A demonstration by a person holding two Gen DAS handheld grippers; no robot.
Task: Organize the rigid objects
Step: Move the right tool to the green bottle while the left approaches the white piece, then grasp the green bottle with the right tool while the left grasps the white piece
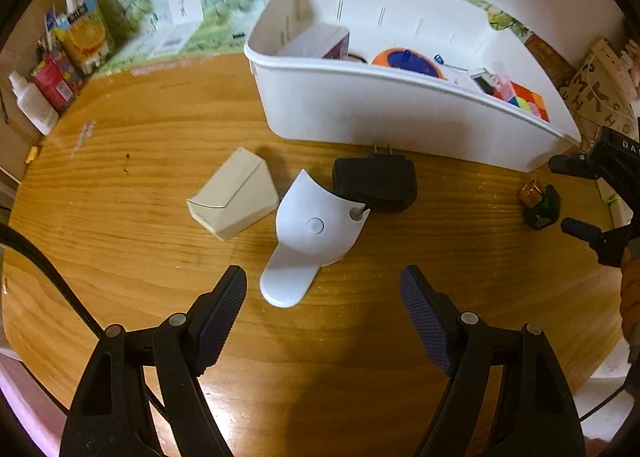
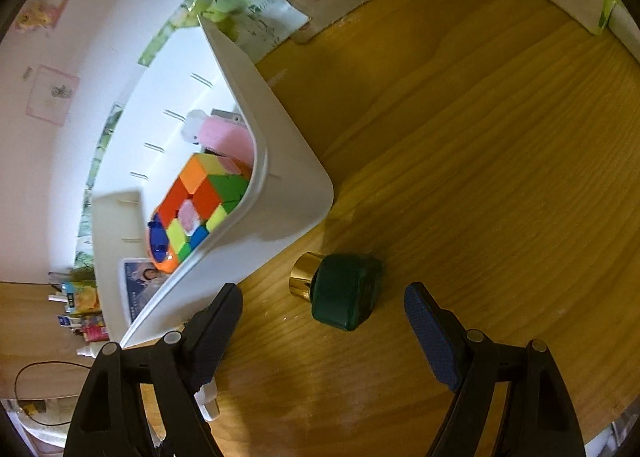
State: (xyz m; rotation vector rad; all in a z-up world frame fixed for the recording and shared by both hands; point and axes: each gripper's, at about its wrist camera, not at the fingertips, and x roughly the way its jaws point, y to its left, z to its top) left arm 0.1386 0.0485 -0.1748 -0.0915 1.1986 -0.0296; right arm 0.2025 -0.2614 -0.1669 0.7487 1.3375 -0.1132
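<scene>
- Bin (image 1: 360,105), white, stands at the back of the wooden table (image 1: 120,265) and already holds part of the lot: a colour cube (image 2: 196,205), an orange-and-blue disc (image 1: 408,61), a pink piece (image 2: 224,137), a white box (image 1: 320,41) and a few small bits I cannot make out.
- Left out on the table, in front of the bin: a cardboard box (image 1: 232,197), a white scoop-like part (image 1: 308,233), a black plug adapter (image 1: 376,185) touching that part, and a green bottle (image 2: 344,289) with a gold cap, lying just beside the bin's corner.
- Left gripper (image 1: 322,289): fingers spread, nothing between them, poised over the white part's handle end.
- Right gripper (image 2: 324,313): fingers spread, empty, straddling the bottle without touching it.
- Judgement: roughly halfway; four items remain.
</scene>
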